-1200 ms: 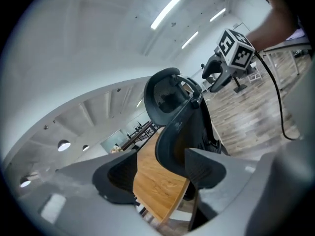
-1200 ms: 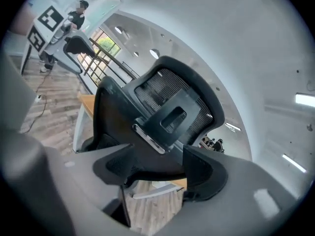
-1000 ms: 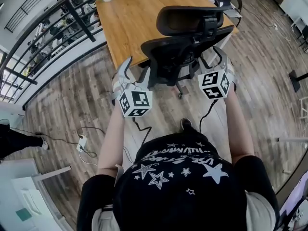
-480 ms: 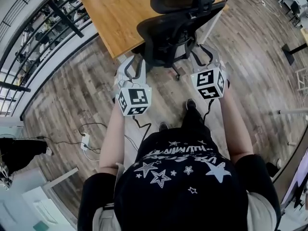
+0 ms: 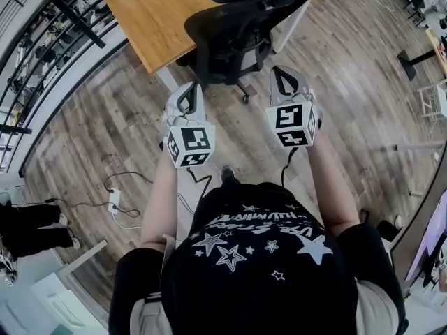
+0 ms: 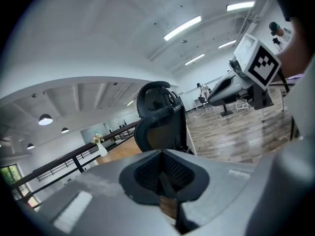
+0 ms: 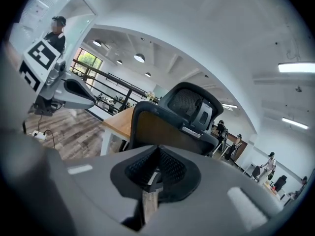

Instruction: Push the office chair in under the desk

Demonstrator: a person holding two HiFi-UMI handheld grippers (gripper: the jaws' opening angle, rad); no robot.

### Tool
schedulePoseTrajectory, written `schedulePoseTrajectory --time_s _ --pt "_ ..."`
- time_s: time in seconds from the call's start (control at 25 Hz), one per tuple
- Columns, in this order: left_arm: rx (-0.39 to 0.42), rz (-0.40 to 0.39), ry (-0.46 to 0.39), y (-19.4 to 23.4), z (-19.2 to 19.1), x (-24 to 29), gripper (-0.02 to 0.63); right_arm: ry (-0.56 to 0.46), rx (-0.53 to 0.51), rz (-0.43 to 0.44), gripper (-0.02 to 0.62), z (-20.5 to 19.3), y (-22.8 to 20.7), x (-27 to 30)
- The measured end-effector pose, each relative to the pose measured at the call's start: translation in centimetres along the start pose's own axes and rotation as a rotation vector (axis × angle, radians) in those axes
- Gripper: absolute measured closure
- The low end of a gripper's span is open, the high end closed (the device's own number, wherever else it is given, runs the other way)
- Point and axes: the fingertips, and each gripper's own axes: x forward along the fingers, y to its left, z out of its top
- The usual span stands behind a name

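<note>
Wooden floorboards [image 5: 105, 131] under the left gripper [image 5: 190, 89], its jaws just closed together on nothing; the black office chair [image 5: 234, 30] stands upright at the desk's [image 5: 150, 12] near edge, backrest toward the person, seat facing the desk; the right gripper [image 5: 283, 75] has likewise just closed empty.

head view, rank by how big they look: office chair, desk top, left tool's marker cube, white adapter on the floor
1. office chair and desk top: too alike to rank
2. marker cube
3. white adapter

Head view downward; gripper views forward, sharing chair [image 5: 234, 30].
</note>
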Motion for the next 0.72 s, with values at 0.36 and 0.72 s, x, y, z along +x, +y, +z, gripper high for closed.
schedulePoseTrajectory --time_s 0.36,0.72 --pt "-0.018 -0.026 0.005 -4.3 1.5 -2.4 0.604 -0.004 0.088 0.026 0.594 -1.9 -0.5 -5.5" --pt "-0.004 -0.045 0.022 -10.1 2.3 -8.5 0.604 0.020 0.078 0.056 0.594 -6.1 1.1 -13.6"
